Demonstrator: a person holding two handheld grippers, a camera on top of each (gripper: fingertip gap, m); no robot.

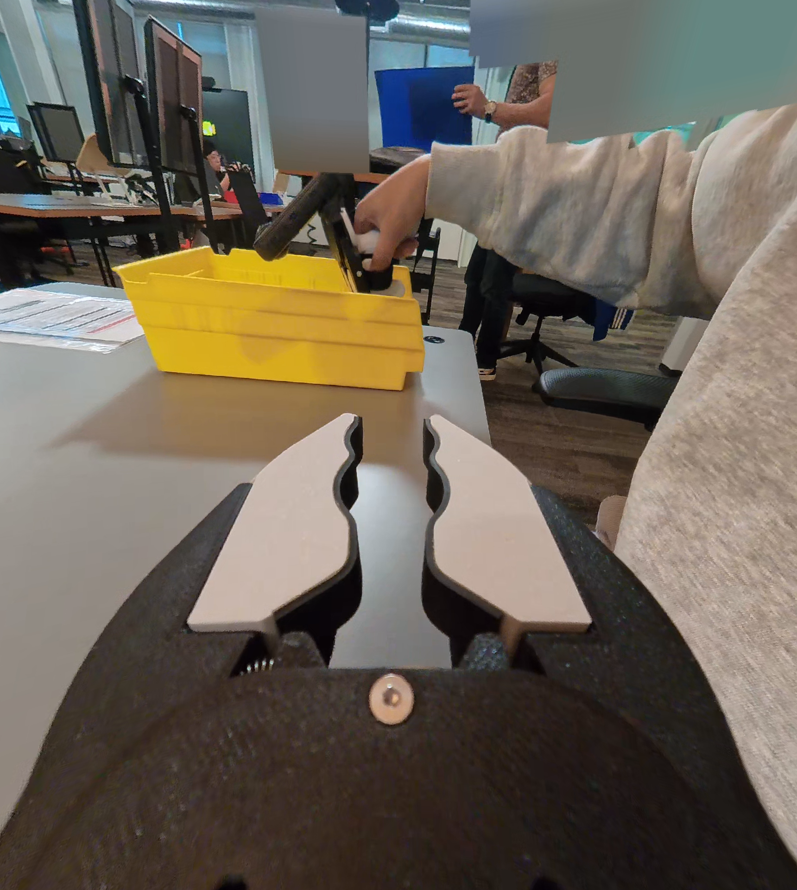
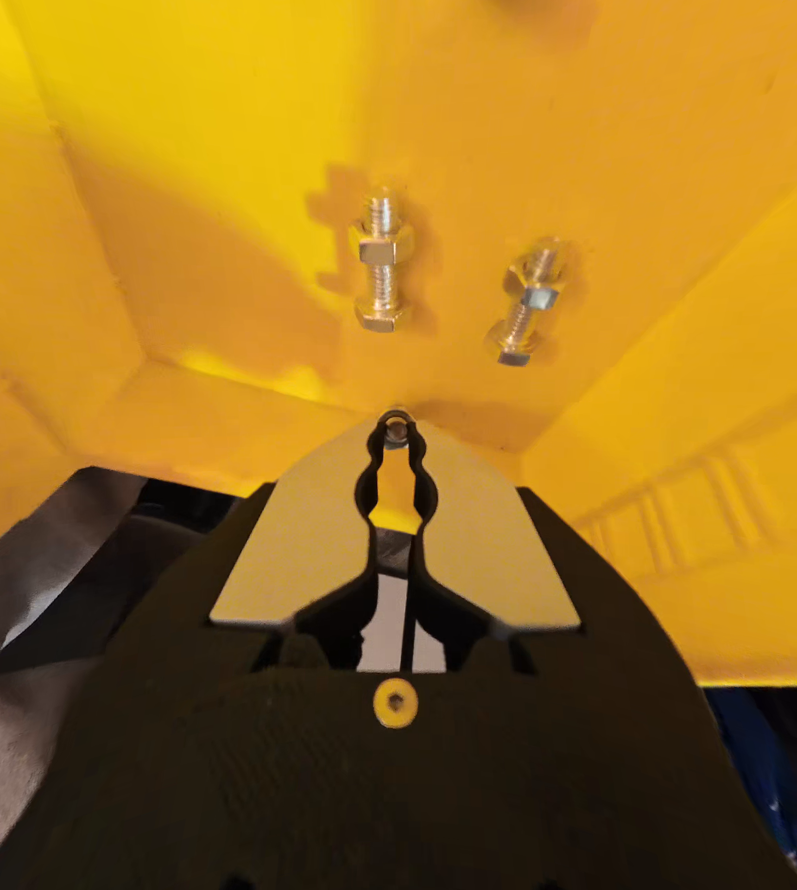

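Inside yellow bin, R gripper fingers pinch small metal piece end-on; L gripper fingers spread, empty.

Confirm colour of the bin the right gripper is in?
Yellow bin; shows best in the left wrist view.

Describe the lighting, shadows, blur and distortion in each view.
Left wrist view: even indoor light; the yellow bin casts a soft shadow on the grey table; wide-angle bending at the edges; flat blurred patches overlaid at the top. Right wrist view: strong yellow cast inside the bin, the two bolts sharp, with hard shadows to their left; the picture's edges are smeared.
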